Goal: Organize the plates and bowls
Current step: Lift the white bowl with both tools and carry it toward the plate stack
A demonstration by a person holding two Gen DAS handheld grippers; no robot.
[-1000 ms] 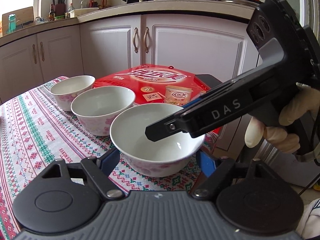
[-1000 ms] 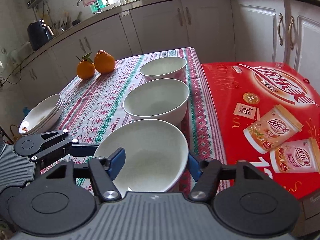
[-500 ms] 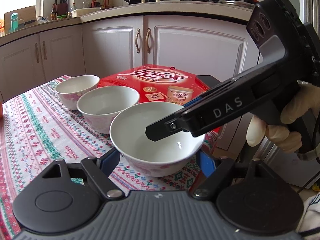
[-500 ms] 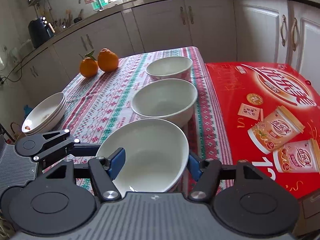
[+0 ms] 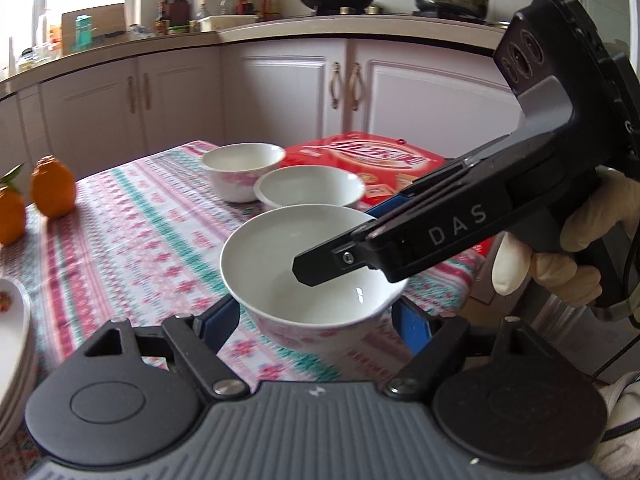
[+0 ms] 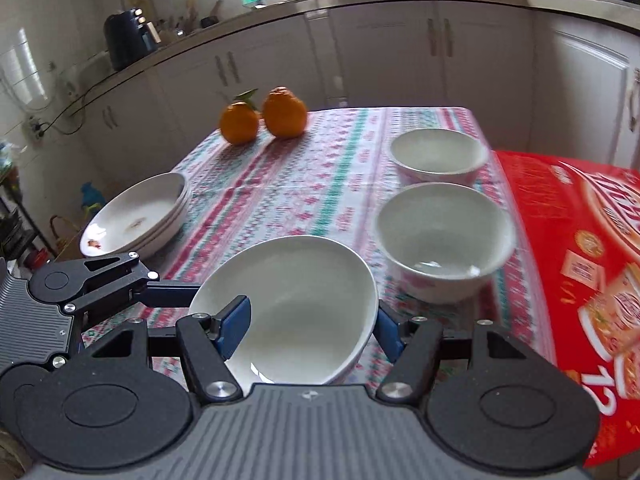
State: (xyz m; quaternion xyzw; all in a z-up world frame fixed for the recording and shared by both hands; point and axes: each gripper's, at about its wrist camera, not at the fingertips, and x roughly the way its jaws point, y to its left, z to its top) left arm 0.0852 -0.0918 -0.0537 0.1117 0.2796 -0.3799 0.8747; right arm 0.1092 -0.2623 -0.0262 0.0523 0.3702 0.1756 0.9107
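Note:
A white bowl with pink flowers (image 5: pixel 312 276) is held between both grippers above the patterned tablecloth. My left gripper (image 5: pixel 316 320) has its blue pads against the bowl's sides. My right gripper (image 6: pixel 308 328) clamps the bowl's rim (image 6: pixel 288 308), one pad inside and one outside. Two more white bowls (image 6: pixel 444 236) (image 6: pixel 438 156) stand in a row beyond it. A stack of white plates (image 6: pixel 140 212) lies at the table's left edge.
A red drink carton (image 6: pixel 592 276) lies right of the bowls. Two oranges (image 6: pixel 264 118) sit at the far side of the table (image 6: pixel 304 184). White kitchen cabinets (image 5: pixel 280 92) stand behind, with a wok and pot on the counter.
Both grippers have lifted the near bowl and carried it left, away from the other two bowls. The oranges and plate stack have come into the left wrist view.

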